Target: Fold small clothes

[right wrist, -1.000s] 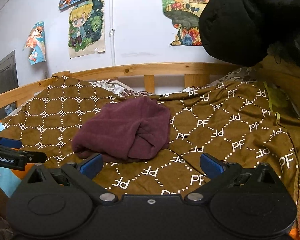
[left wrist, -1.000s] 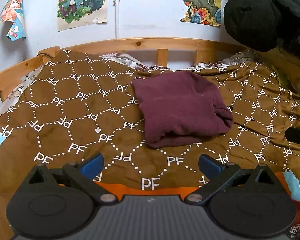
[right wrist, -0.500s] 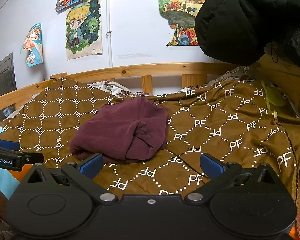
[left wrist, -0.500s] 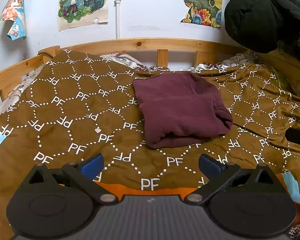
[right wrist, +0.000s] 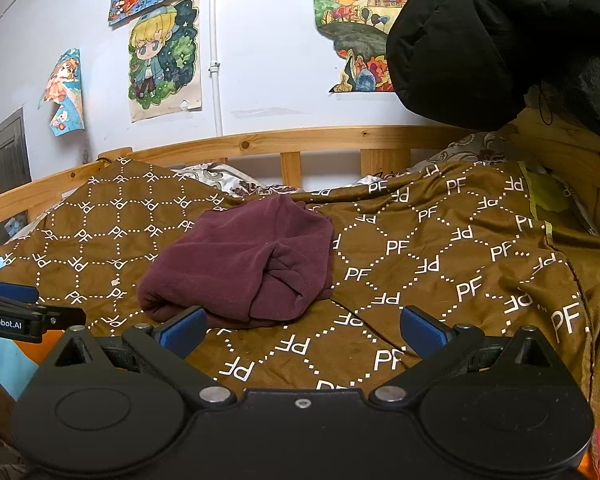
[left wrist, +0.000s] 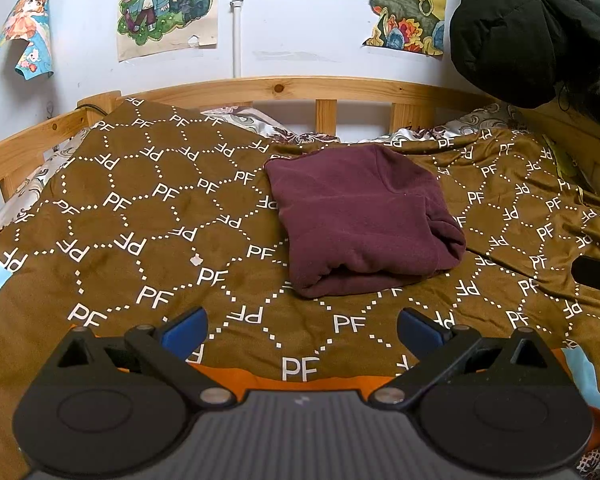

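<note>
Drawings hang above a brown blanket holding the folded maroon garment.

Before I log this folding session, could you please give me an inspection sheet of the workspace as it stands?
Surface: brown blanket with white PF pattern, spread over a bed, wrinkled on the right.
Job's things: maroon garment, folded into a compact bundle, lying mid-blanket.
Clutter: small white speck on the blanket; yellow-green item at the far right edge.
Grippers: left claw open, empty, short of the garment; right claw open, empty.
Cables: nothing seen.
Surroundings: wooden bed rail, cartoon posters on the white wall, black padded jacket hanging upper right.
</note>
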